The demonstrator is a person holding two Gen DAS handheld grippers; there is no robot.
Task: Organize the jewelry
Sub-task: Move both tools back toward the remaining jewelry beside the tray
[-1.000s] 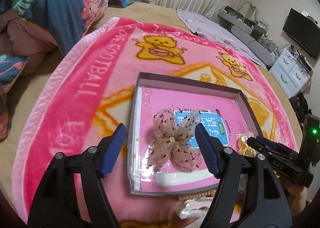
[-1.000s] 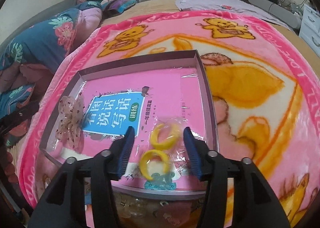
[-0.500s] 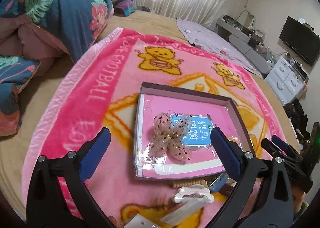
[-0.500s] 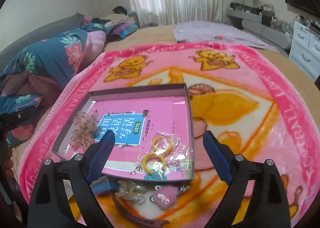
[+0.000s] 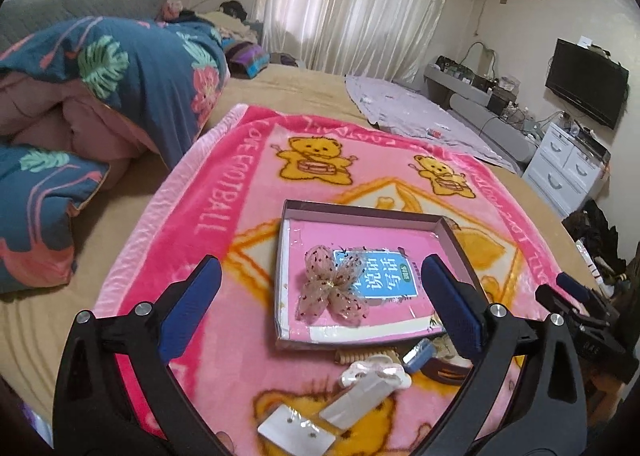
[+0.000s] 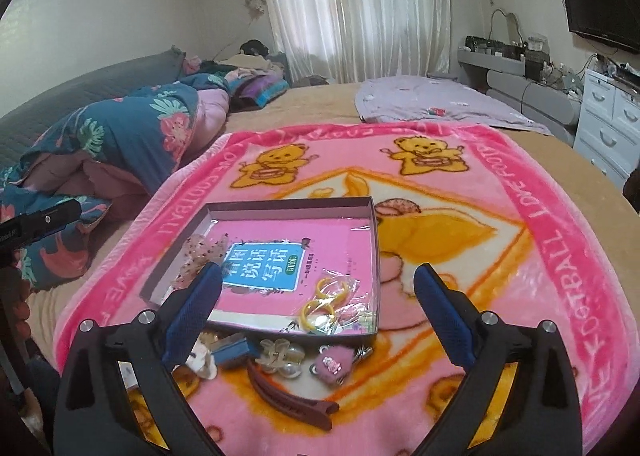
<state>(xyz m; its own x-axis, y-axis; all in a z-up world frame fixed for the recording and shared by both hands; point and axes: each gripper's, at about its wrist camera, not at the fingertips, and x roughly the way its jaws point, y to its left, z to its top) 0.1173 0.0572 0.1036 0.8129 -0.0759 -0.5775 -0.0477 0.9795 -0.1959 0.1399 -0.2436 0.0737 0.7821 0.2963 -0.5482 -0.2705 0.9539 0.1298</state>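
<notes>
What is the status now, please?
Both tongs open, empty. Bow and yellow rings in tray. Clips outside.

Light: I saw soft daylight through the curtains [image 5: 352, 4], top centre.
Edges: I noted fisheye bending, dark corners.
Focus: sharp.

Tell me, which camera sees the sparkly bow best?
The left wrist view: the sparkly bow lies whole and unblocked in the box. In the right wrist view, the right hand-held gripper partly hides it.
</notes>
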